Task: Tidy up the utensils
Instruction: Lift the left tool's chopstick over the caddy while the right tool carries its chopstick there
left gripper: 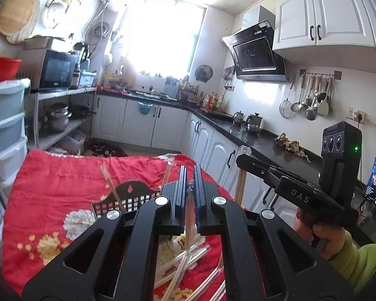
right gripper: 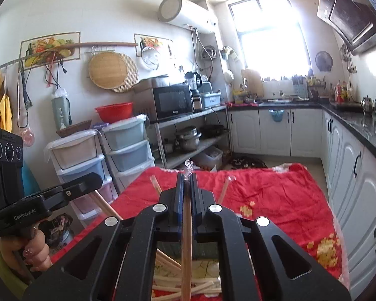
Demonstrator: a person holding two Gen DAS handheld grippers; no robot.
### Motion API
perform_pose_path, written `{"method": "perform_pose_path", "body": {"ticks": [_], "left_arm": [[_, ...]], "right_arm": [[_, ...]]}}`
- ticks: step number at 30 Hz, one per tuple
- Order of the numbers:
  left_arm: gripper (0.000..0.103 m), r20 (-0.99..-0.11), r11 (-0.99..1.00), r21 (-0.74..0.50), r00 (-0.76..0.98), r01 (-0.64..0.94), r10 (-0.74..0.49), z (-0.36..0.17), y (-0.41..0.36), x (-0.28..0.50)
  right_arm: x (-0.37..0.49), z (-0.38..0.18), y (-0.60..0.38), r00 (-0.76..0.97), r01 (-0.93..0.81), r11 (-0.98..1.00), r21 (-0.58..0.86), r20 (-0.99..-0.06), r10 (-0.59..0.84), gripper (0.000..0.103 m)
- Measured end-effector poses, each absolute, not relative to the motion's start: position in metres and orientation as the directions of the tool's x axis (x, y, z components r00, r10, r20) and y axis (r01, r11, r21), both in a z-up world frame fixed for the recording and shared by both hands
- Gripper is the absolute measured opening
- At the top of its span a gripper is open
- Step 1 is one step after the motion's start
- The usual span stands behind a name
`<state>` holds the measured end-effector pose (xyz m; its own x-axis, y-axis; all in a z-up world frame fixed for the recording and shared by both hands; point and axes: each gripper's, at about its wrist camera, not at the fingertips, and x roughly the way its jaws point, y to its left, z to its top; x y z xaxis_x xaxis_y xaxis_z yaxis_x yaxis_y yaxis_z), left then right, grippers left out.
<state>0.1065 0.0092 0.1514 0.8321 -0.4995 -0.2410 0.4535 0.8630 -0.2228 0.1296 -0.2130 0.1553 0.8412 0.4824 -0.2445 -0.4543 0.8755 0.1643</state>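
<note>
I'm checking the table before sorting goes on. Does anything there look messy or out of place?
Yes. Wrapped chopsticks lie crisscrossed in a loose heap on the red floral cloth, not lined up. The black holder lies behind them. Each gripper, left and right, is shut on one wrapped pair.

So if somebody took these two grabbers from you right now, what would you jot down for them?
Left gripper: shut on a wrapped chopstick pair, lifted off the table.
Right gripper: shut on another wrapped pair, also in the air.
Black holder lies on the red cloth; at least one wrapped pair already sticks up from it.
Loose pile of wrapped chopsticks lies on the cloth under the grippers.
Done: at least one pair in the holder, two more picked up.
Left: put both held pairs into the holder, then clear the pile the same way.
</note>
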Motion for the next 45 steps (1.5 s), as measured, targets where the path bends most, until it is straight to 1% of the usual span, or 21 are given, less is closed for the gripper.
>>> {"method": "perform_pose_path", "body": {"ticks": [10, 17, 27, 35, 45], "left_arm": [[0.003, -0.184, 0.868, -0.205, 0.853, 0.452, -0.488, 0.178, 0.012, 0.111], [0.003, -0.128, 0.869, -0.227, 0.871, 0.439, -0.474, 0.192, 0.023, 0.111], [0.003, -0.075, 0.893, -0.214, 0.905, 0.397, -0.42, 0.219, 0.038, 0.116], [0.003, -0.078, 0.914, -0.218, 0.928, 0.342, -0.366, 0.219, 0.05, 0.129], [0.003, -0.129, 0.92, -0.261, 0.934, 0.292, -0.333, 0.196, 0.067, 0.151]], "right_arm": [[0.136, 0.186, -0.206, 0.855, -0.465, 0.873, 0.149, -0.179, 0.486, 0.005], [0.139, 0.204, -0.201, 0.863, -0.472, 0.871, 0.138, -0.13, 0.488, 0.005], [0.152, 0.23, -0.191, 0.87, -0.482, 0.868, 0.117, -0.059, 0.49, 0.005], [0.168, 0.239, -0.192, 0.878, -0.473, 0.874, 0.107, -0.023, 0.478, 0.005], [0.203, 0.216, -0.187, 0.887, -0.453, 0.881, 0.135, -0.036, 0.461, 0.005]]}}
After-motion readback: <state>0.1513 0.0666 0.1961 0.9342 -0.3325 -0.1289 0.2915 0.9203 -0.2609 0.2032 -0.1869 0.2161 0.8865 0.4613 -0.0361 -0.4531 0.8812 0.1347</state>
